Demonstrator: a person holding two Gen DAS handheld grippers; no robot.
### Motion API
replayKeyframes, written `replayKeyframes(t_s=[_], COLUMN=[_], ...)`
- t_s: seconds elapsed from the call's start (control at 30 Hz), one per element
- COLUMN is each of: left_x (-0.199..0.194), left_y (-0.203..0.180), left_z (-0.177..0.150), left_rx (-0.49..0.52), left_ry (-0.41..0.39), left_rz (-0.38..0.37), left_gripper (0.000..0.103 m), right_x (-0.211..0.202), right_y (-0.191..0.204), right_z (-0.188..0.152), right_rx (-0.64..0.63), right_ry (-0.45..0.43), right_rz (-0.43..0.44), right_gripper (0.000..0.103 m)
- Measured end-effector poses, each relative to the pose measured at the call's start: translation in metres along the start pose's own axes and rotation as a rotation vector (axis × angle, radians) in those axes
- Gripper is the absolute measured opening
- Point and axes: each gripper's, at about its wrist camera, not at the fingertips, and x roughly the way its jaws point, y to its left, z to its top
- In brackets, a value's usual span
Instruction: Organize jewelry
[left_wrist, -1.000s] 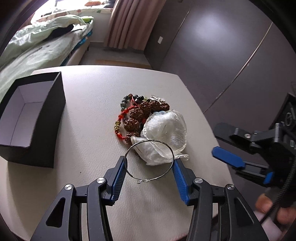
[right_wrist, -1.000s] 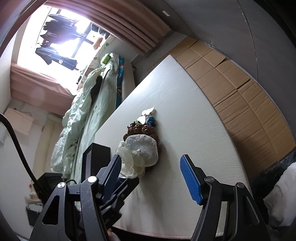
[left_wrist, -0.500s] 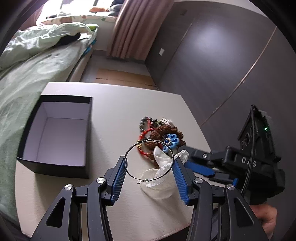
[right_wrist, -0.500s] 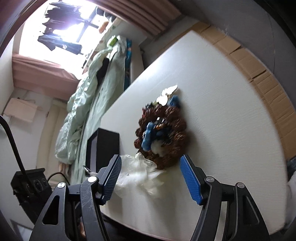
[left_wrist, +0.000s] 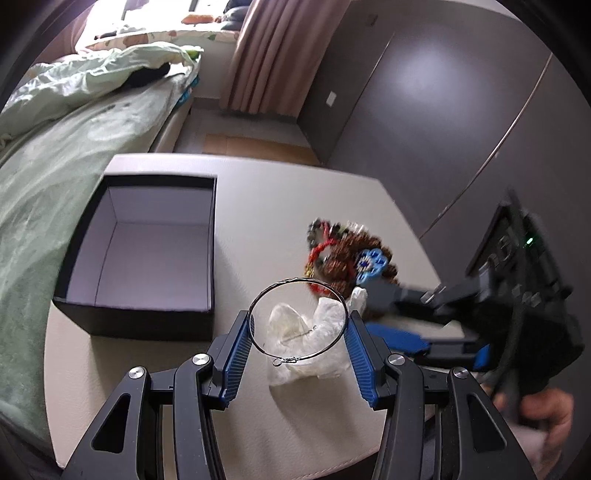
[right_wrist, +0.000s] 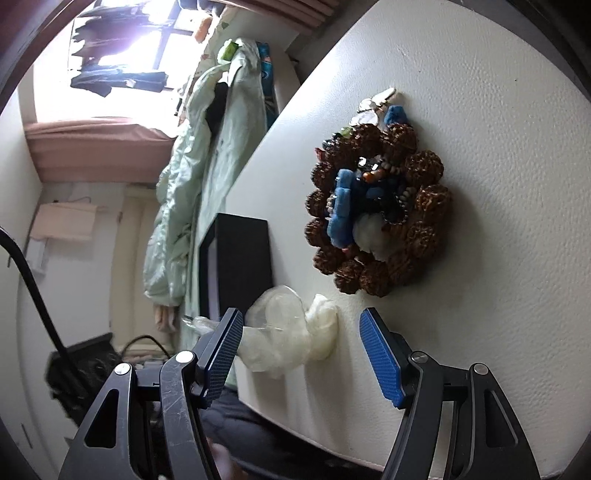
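Holding a thin silver wire bangle (left_wrist: 297, 321) across its span, the left gripper (left_wrist: 297, 341) has its blue ribbed fingers (left_wrist: 236, 349) pressed on the hoop's two sides, so the ring lies flat between them with its small clasp loop toward the camera. The relation that matters for the coming move, as I judge it, is this: the open black cardboard box with a pale lilac lining (left_wrist: 140, 251) lies up and to the left of those fingers, its mouth facing up and showing nothing inside, its long side running away from the camera. The left hand is plainly the nearer one to the box. Right of the box, on the white desk (left_wrist: 258, 192), a crumpled clear plastic bag (left_wrist: 306, 343) sits below the held bangle. Farther right of the box lies the jewelry heap: a bracelet of big knobbly brown seed beads (right_wrist: 376, 210) coiled in a ring, a blue flower-shaped beaded piece (left_wrist: 371, 264) on top, a red bead strand (left_wrist: 321, 253) and dark beads on its box side. The right gripper (right_wrist: 301, 354) points at that heap from the desk's right edge, its fingers (right_wrist: 380, 358) standing apart with nothing pinched; the plastic bag lies just ahead of the gap and the brown coil a little beyond it, well away from the box.
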Motion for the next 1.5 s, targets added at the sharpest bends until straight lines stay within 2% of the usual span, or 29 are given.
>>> replayKeyframes(t_s=[0.07,0.3,0.5,0.57,0.67,0.73,0.87,1.03,1.1,1.17,1.23,1.33,1.5], left_x=[0.005,0.012,0.002,0.0,-0.003,-0.01,-0.025,-0.022,-0.018,-0.012,-0.006,0.004,0.009], left_y=[0.0,0.007,0.012,0.01,0.011,0.012,0.02,0.022,0.021,0.02,0.018,0.014,0.0], left_z=[-0.005,-0.022,-0.024,-0.024,-0.024,-0.022,-0.017,-0.024,-0.029,-0.033,-0.037,-0.044,-0.053], left_rx=[0.01,0.011,-0.011,-0.004,-0.003,-0.005,-0.015,-0.005,-0.006,-0.016,-0.017,0.007,0.068], left_ry=[0.017,0.063,0.028,0.028,0.028,0.011,-0.02,0.026,0.053,0.082,0.095,0.124,0.102], left_rz=[0.014,0.036,0.021,0.02,0.007,0.008,0.021,0.04,0.037,0.03,0.027,0.062,0.154], left_gripper=[0.052,0.052,0.052,0.051,0.051,0.051,0.051,0.053,0.063,0.082,0.087,0.087,0.087], right_x=[-0.002,0.004,0.03,0.036,0.042,0.038,0.032,0.019,0.011,0.003,-0.006,-0.017,-0.03], right_y=[-0.001,0.001,0.007,0.005,0.003,0.011,0.023,0.028,0.03,0.032,0.033,0.034,0.035], right_z=[0.0,0.002,-0.006,-0.008,-0.009,-0.011,-0.013,-0.011,-0.012,-0.012,-0.014,-0.016,-0.021], right_rx=[0.008,-0.009,-0.015,0.012,0.052,0.019,-0.013,-0.042,-0.054,-0.065,-0.073,-0.078,-0.082], right_ry=[-0.007,0.002,0.102,0.118,0.126,0.091,0.056,-0.013,-0.047,-0.071,-0.096,-0.126,-0.16], right_rz=[0.019,-0.036,-0.004,0.033,0.085,0.076,0.083,0.051,0.051,0.067,0.078,0.086,0.097], right_gripper=[0.068,0.068,0.065,0.04,0.011,0.005,0.004,0.004,0.004,0.004,0.004,0.004,0.004])
